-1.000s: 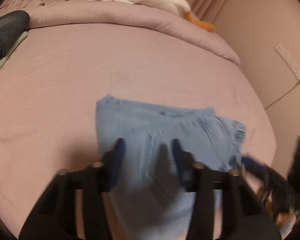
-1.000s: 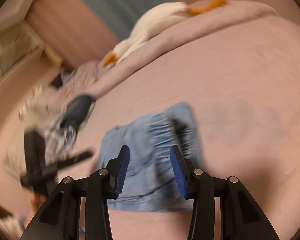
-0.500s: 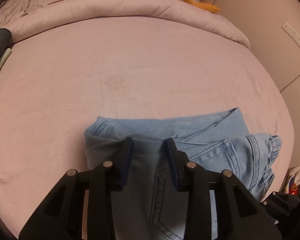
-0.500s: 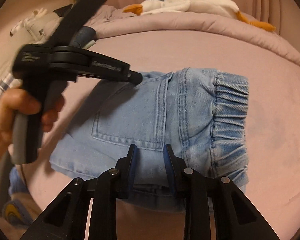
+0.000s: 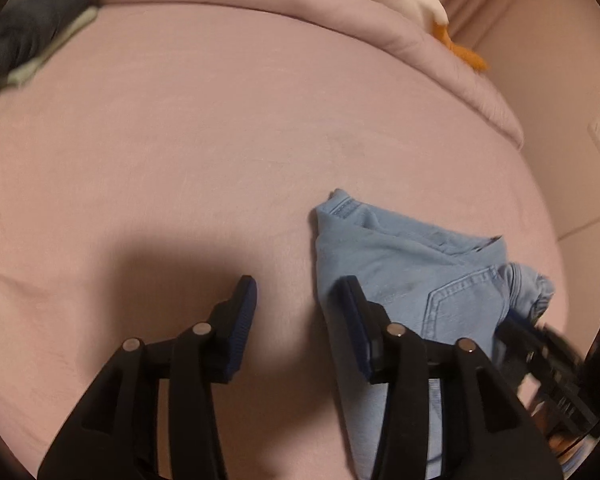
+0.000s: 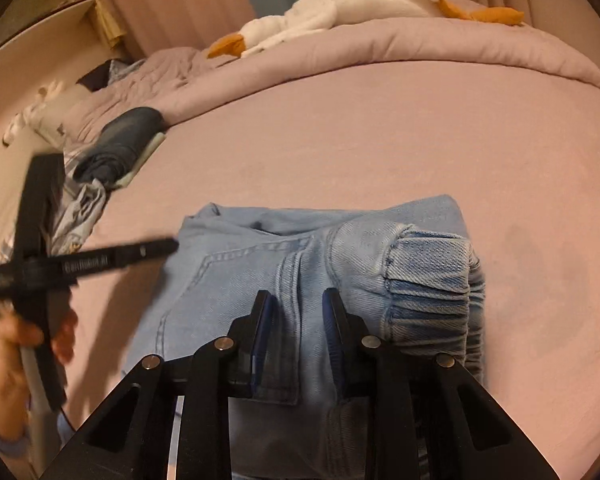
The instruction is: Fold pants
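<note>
Now my right hand-held gripper [image 6: 296,312] pinches the folded pants [image 6: 340,256] on the bed [image 6: 380,132]; my left hand-held gripper [image 5: 296,308] hangs spread beside them. I should press the fold flat before releasing.

Counted against the bed [image 6: 380,140] as the landmark: one pair of light blue pants [image 6: 340,256], folded, lies on its pink sheet near the front edge. One white plush goose [image 6: 340,4] with orange beak and feet lies along the rolled duvet at the far side of the bed. One dark rolled garment [image 6: 120,140] sits at the bed's left edge, with a loose heap of patterned cloth [image 6: 80,208] just beside it, its items too jumbled to count. Two hand-held grippers are over the bed: the left hand-held gripper [image 5: 296,300] and the right hand-held gripper [image 6: 298,312], each with two fingers.
</note>
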Motion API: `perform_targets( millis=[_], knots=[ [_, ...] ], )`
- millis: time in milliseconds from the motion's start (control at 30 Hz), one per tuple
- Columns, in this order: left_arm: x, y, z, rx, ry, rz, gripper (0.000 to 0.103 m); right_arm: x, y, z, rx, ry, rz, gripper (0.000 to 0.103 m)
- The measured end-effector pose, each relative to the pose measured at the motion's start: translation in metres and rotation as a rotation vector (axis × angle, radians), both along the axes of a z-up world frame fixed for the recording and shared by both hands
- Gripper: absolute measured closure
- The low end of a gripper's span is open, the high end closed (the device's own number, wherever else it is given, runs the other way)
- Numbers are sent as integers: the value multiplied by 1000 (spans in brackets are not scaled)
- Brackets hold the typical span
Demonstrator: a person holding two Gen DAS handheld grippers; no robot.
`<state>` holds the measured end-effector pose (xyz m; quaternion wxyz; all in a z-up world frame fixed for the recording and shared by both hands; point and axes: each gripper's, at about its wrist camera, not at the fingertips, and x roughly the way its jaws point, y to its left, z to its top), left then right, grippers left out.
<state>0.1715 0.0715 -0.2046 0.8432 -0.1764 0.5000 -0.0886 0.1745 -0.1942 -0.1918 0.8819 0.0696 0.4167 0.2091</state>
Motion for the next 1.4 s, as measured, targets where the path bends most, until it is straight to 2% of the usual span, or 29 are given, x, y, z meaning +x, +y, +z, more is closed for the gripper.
perform_targets(
  millis=[100,200,333,400,433,533,700,800,867,900,967,1200,1400],
  knots=[
    [-4,9,-2,-107,13,20,61,-19,10,9,-38,-22,19,77],
    [4,10,-5,-203,34,37,61,-53,26,19,-4,-78,171,77],
    [22,4,-10,-285,51,75,62,-92,63,9,-12,-107,367,77],
    [31,4,-11,-300,52,103,71,-102,81,2,-31,-115,427,77],
    [34,2,-10,-303,50,99,80,-105,87,-1,-41,-108,440,77],
    [38,-8,-5,-224,27,89,82,-97,100,-17,-79,-50,424,80],
    [40,-11,3,-128,-9,95,80,-98,90,-17,-42,-21,435,81],
    [30,-14,15,-31,-53,77,82,-100,77,-10,11,-5,436,81],
    [18,-17,26,46,-85,53,74,-103,65,-4,44,-12,418,81],
    [12,-19,30,69,-96,44,69,-104,56,1,51,-29,394,81],
    [-3,-22,36,116,-112,28,43,-103,40,7,42,-55,344,81],
    [-50,-52,45,219,-164,-85,43,-81,-9,24,-39,-102,65,78],
    [-81,-80,40,272,-171,-182,43,-78,-15,19,-107,-92,-28,78]
  ],
)
